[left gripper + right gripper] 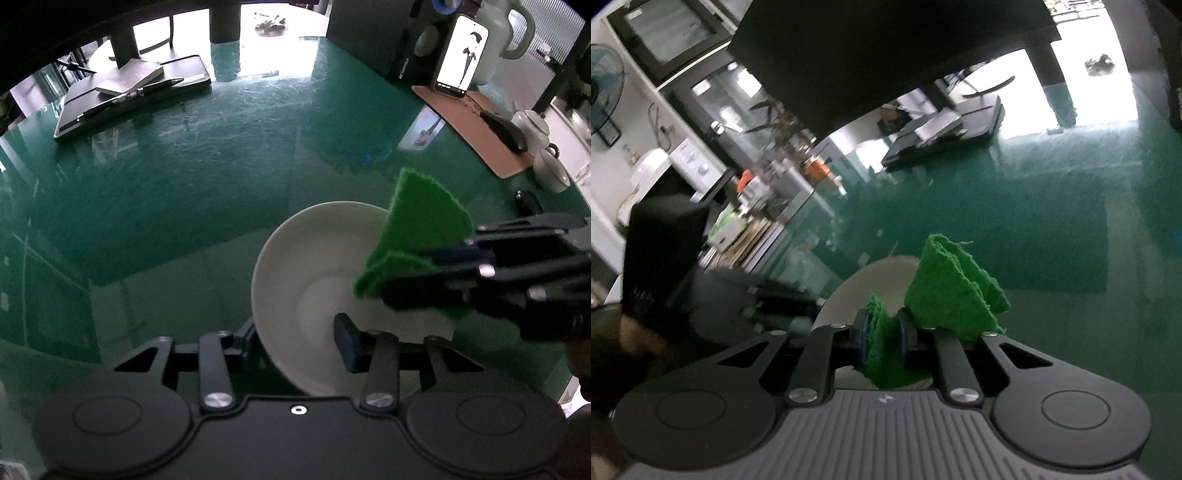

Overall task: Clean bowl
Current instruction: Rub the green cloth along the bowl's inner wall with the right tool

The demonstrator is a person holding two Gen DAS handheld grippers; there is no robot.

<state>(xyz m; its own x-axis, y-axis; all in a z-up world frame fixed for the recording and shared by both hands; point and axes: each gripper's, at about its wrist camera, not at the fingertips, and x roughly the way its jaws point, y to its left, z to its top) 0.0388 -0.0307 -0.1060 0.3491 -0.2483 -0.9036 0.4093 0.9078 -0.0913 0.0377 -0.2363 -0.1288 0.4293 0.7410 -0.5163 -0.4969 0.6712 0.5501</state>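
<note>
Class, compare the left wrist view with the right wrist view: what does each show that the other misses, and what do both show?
Only the left wrist view shows the lit phone, the mouse on its brown mat, and the left gripper clamping the bowl's rim. Only the right wrist view shows the fan and cluttered shelves. Both show the white bowl, the green scouring pad in the right gripper, and the green table.

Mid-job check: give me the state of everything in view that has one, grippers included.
Bowl: tilted, held by its rim.
Left gripper: shut on bowl.
Scouring pad: folded, over the bowl.
Right gripper: shut on scouring pad.
Phone: upright, screen lit.
Notebook: closed.
</note>
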